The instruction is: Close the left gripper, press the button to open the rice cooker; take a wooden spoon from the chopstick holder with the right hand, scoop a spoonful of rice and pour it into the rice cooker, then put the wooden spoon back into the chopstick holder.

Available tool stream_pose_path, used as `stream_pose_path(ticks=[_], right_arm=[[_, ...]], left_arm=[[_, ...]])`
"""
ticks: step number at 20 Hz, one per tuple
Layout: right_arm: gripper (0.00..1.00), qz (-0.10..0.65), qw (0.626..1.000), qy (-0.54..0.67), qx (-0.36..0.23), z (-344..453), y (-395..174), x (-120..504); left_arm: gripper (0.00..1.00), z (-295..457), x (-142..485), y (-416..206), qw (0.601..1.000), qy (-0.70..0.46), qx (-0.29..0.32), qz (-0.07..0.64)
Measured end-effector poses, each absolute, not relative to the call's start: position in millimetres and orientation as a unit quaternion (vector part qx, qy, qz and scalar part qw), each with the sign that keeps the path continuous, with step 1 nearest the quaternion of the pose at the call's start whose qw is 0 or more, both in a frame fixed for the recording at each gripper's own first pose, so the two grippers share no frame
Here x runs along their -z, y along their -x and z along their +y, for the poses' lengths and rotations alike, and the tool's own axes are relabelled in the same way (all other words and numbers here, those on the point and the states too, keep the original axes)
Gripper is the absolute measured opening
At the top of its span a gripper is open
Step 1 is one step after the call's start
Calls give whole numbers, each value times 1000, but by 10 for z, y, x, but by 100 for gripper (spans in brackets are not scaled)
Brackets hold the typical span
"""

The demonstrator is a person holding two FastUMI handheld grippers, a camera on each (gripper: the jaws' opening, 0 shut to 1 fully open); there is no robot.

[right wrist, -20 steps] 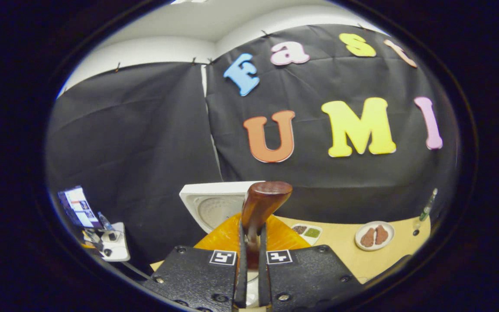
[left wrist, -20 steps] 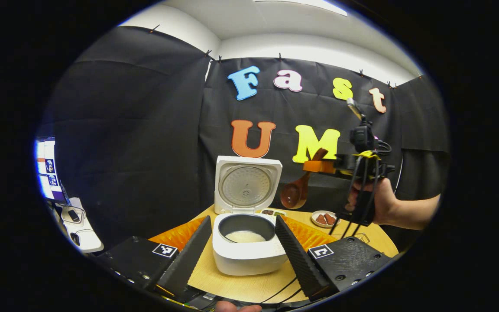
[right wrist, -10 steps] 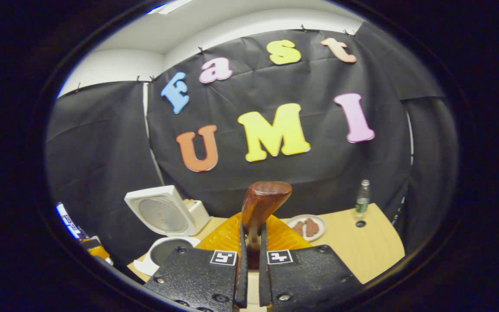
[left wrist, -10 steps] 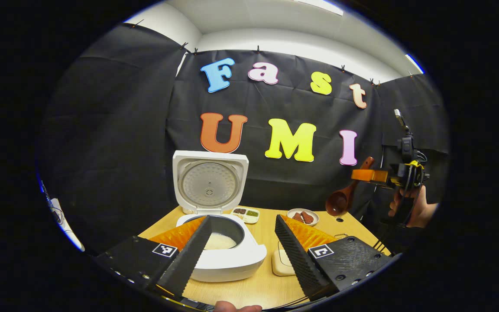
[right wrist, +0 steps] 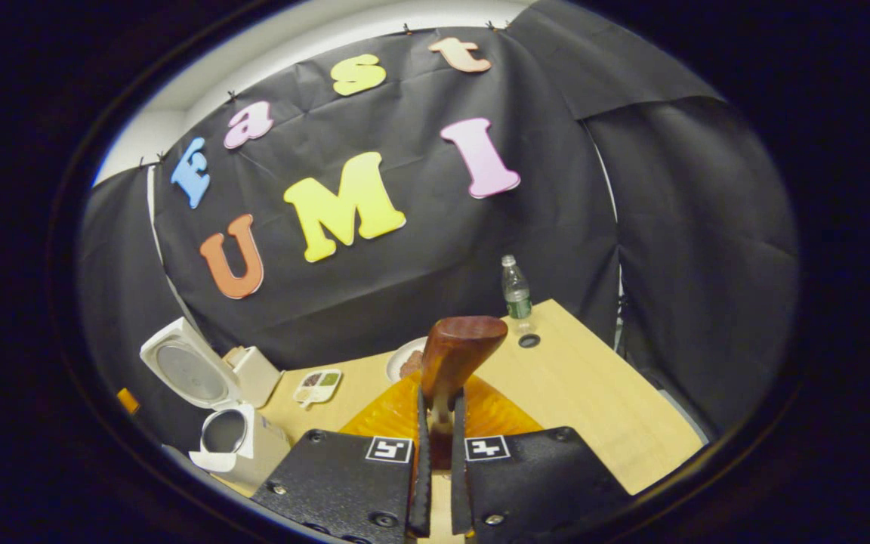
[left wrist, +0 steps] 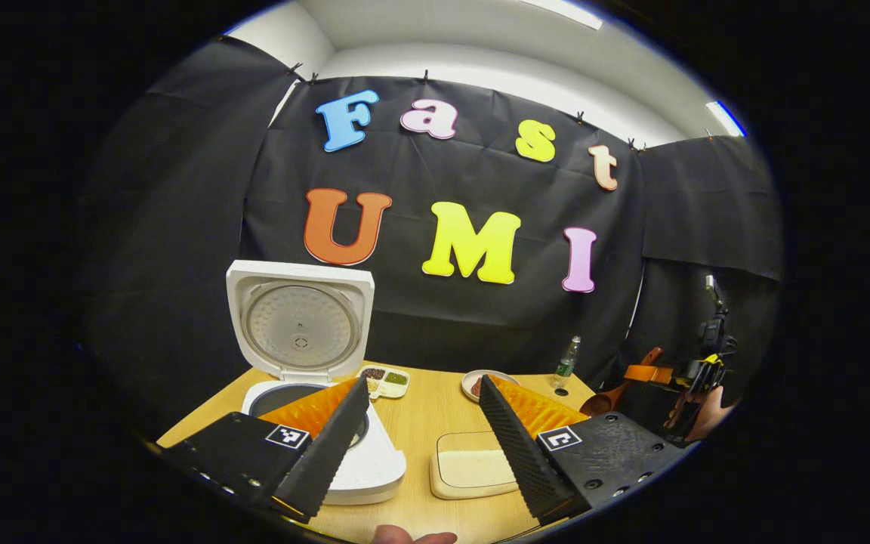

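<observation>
The white rice cooker (left wrist: 374, 468) stands open on the table, its lid (left wrist: 299, 321) upright; it also sits at lower left in the right gripper view (right wrist: 242, 453). My left gripper (left wrist: 420, 446) is open, its fingers apart in front of the cooker and a shallow cream tray of rice (left wrist: 469, 468). My right gripper (right wrist: 435, 446) is shut on the handle of the brown wooden spoon (right wrist: 454, 355). In the left gripper view the right gripper (left wrist: 650, 372) hangs at the far right past the table edge, and the spoon's bowl (left wrist: 601, 404) points down and left.
At the back of the wooden table (right wrist: 593, 393) are a small plate of brown food (left wrist: 480, 381), a divided condiment dish (left wrist: 384, 380) and a green-labelled bottle (right wrist: 514, 289) near a round hole (right wrist: 529, 341). A cream box (right wrist: 254, 374) stands beside the cooker's lid.
The right gripper has carried the spoon from beside the cooker's lid rightward and down, past the table's right edge. The left gripper has swung right, bringing the rice tray into sight.
</observation>
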State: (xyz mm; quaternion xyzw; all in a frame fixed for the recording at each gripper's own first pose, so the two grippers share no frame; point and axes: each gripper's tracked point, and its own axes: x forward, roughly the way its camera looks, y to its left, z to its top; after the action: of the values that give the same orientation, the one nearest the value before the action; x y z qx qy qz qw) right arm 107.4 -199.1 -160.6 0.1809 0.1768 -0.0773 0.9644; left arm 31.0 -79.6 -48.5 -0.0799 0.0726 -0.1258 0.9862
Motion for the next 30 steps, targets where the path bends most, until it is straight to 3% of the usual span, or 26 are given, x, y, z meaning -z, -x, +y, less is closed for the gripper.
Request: stream_pose_path(ticks=[16, 24, 25, 29, 30], right_arm=[[12, 261, 942, -202, 54, -2084, -1494, 2802], [19, 260, 938, -225, 41, -2058, -1593, 2911], [23, 265, 937, -224, 39, -2048, -1583, 2923], [93, 275, 936, -216, 53, -2122, -1528, 2863], [94, 271, 937, -216, 56, -2144, -1524, 2801]], left_arm=[[94, -1047, 684, -548, 982, 59, 102, 149], [94, -1166, 647, -564, 982, 32, 105, 153], [94, -1170, 619, -566, 982, 33, 106, 150], [94, -1229, 551, -528, 983, 33, 115, 142], [94, -1236, 534, -522, 983, 34, 118, 138]])
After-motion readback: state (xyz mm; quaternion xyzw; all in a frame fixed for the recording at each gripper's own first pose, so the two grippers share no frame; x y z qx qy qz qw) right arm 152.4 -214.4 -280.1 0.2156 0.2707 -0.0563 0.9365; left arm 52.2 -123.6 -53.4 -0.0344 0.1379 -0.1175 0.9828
